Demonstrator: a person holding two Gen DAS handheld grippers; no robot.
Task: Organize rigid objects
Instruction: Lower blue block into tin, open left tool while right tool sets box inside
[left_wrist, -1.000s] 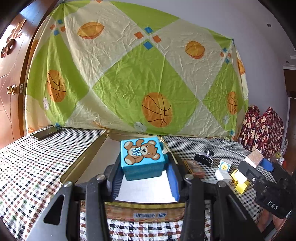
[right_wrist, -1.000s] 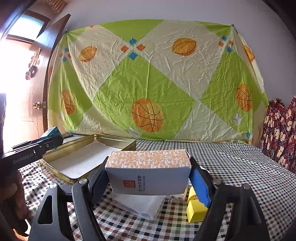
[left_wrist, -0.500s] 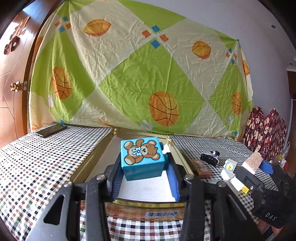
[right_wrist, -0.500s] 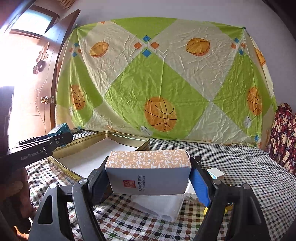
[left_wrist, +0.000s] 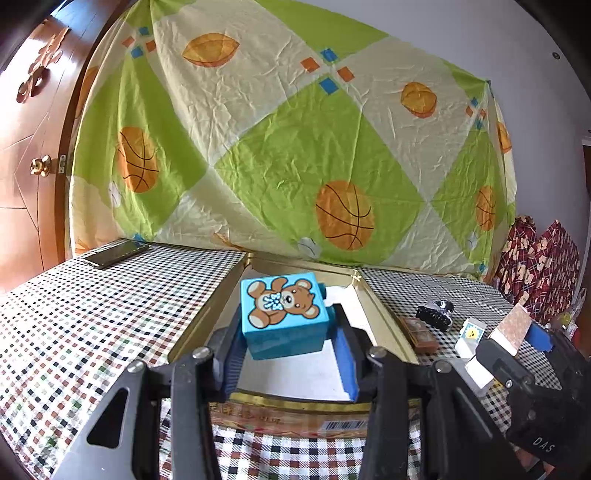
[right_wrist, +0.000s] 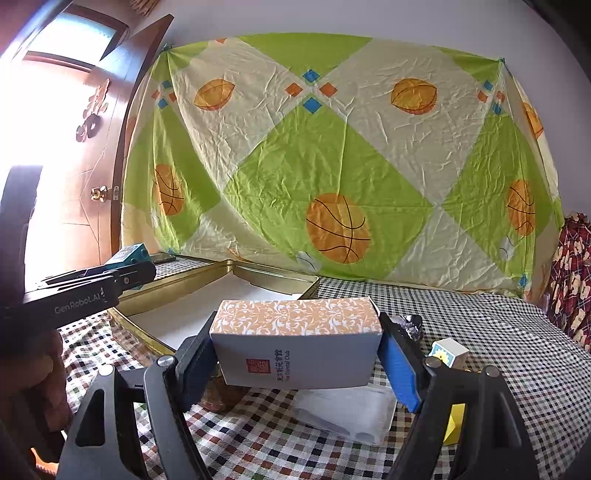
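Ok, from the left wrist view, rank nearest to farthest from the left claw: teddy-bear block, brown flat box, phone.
1. Blue teddy-bear block, held in the left claw.
2. Brown flat box, right of the gold tray.
3. Dark phone, far left.

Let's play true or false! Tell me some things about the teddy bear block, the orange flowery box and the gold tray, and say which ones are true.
1. The left gripper holds the teddy bear block. True.
2. The right gripper is empty. False: it holds the orange flowery box.
3. The gold tray is full of toys. False: nothing lies on its visible white floor.
4. A phone lies on the checked tablecloth. True.
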